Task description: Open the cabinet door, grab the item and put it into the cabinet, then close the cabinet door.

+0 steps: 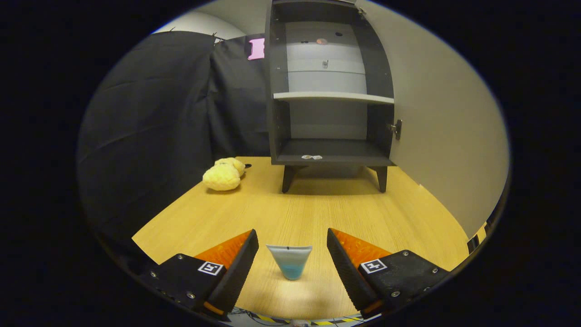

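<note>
Cabinet (331, 91) stands open at the table's (308, 213) far edge, door (435, 118) swung right.
Gripper (292, 247) fingers spread apart, straddling a small cup (289, 261) untouched; yellow plush item (222, 176) waits near the far-left edge.

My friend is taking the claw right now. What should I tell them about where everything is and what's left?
Claw: open, holding nothing; the small pale blue cone-shaped cup stands on the light wooden table between its fingers, untouched.
Dark grey cabinet on short legs: beyond the claw, door already swung open to the right, shelves look almost bare.
Yellow knobbly plush toy: on the table, left of the cabinet.
Done: door opened.
Left: grab the cup, set it inside, close the door.
</note>
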